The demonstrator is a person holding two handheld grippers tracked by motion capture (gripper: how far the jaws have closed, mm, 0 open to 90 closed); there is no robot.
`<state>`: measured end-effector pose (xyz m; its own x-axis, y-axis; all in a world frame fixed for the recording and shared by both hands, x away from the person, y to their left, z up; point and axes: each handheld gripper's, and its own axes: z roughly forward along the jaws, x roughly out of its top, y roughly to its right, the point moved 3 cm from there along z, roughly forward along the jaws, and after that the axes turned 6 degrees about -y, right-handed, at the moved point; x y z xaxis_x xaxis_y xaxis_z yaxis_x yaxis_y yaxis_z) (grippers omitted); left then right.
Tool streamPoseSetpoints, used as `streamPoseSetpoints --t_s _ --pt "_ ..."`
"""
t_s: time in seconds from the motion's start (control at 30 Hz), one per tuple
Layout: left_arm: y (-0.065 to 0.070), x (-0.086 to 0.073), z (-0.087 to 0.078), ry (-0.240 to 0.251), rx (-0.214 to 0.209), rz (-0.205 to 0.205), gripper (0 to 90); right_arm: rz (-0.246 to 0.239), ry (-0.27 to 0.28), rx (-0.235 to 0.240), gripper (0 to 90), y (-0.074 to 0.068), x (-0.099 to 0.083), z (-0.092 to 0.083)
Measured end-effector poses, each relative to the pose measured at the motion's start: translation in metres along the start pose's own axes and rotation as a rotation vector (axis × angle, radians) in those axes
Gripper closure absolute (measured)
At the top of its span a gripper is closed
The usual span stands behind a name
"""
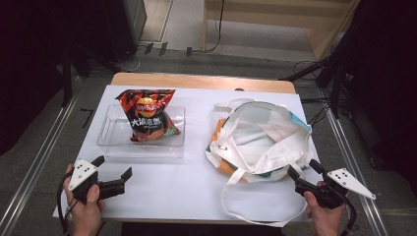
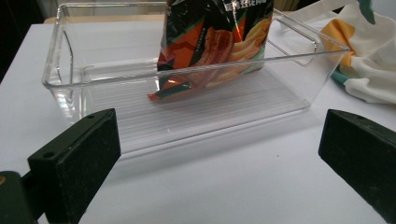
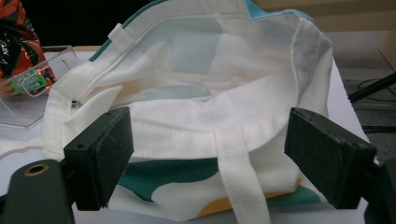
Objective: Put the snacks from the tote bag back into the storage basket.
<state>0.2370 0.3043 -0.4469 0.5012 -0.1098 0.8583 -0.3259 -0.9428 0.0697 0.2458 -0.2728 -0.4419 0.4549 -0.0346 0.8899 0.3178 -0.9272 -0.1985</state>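
Both grippers sit low at the near edge of the table with their jaws spread wide and nothing between them. Left gripper [image 1: 114, 173] rests on the white table cover [image 1: 196, 182], just in front of the clear plastic bin [image 1: 110, 129]; in the left gripper view its black pads frame the bin's near wall [image 2: 196, 79] without touching it. Inside the bin stands a bag of chips [image 1: 147, 114], upright and leaning slightly, in red, orange and black. It carries a round yellow-and-red logo near the top, probably Lay's, though too small to read for certain, and large white Chinese characters below it. The left gripper view shows printed pictures of chips and grilled meat on the bag [image 2: 215, 42].

Right gripper [image 1: 305, 169] sits just beside the near rim of the white tote bag [image 1: 260, 137], which lies open on the table to the right of the bin, with teal and orange patches on its outside. One long handle [image 1: 231, 196] loops toward the table's near edge, between the two hands. The right gripper view looks into the open mouth of the tote [image 3: 196, 79].
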Motion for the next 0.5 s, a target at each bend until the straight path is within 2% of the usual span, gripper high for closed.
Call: streamPoseSetpoints --t_s 0.5 --pt "-0.0035 -0.0032 0.0029 -0.013 0.006 -0.006 0.0 -0.002 -0.01 -0.002 15.8 0.0003 -0.0044 0.0039"
